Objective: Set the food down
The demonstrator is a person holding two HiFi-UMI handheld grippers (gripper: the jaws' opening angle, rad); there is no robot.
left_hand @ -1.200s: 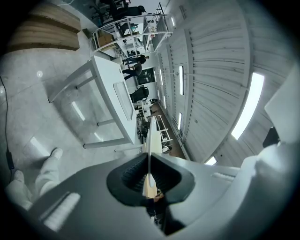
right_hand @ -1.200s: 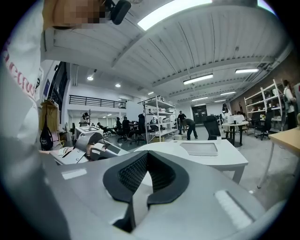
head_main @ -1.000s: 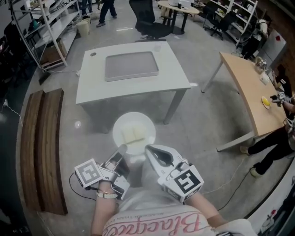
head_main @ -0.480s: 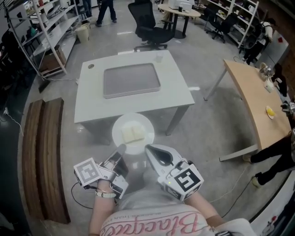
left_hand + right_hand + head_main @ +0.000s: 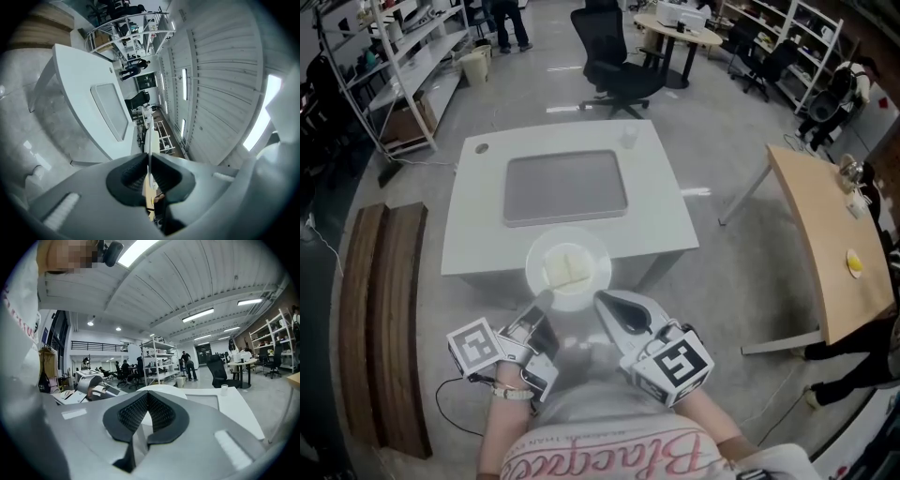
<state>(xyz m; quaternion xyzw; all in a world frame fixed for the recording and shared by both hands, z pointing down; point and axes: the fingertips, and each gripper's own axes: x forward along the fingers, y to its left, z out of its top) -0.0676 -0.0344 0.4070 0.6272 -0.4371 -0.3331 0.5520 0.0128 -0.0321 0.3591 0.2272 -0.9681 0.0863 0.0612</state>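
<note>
A white plate (image 5: pixel 568 267) with a pale square of food (image 5: pixel 566 271) on it is carried level over the front edge of a white table (image 5: pixel 666 216). My left gripper (image 5: pixel 546 298) is shut on the plate's near rim; in the left gripper view the rim (image 5: pixel 149 140) stands edge-on between the pads of that gripper (image 5: pixel 149 171). My right gripper (image 5: pixel 600 300) is shut, its tip at the plate's near right rim. In the right gripper view the plate (image 5: pixel 161 389) shows broad beyond that gripper (image 5: pixel 147 397), not between its pads.
A grey tray (image 5: pixel 565 186) lies in the middle of the table and a small cup (image 5: pixel 628 139) stands at its far right corner. A wooden bench (image 5: pixel 380 309) runs along the left, a black office chair (image 5: pixel 619 56) stands behind the table, and a wooden desk (image 5: pixel 830 244) is at the right.
The table has come closer to me. The plate, over the floor a second ago, now overlaps the table's front edge. Both grippers keep their hold and pose.
</note>
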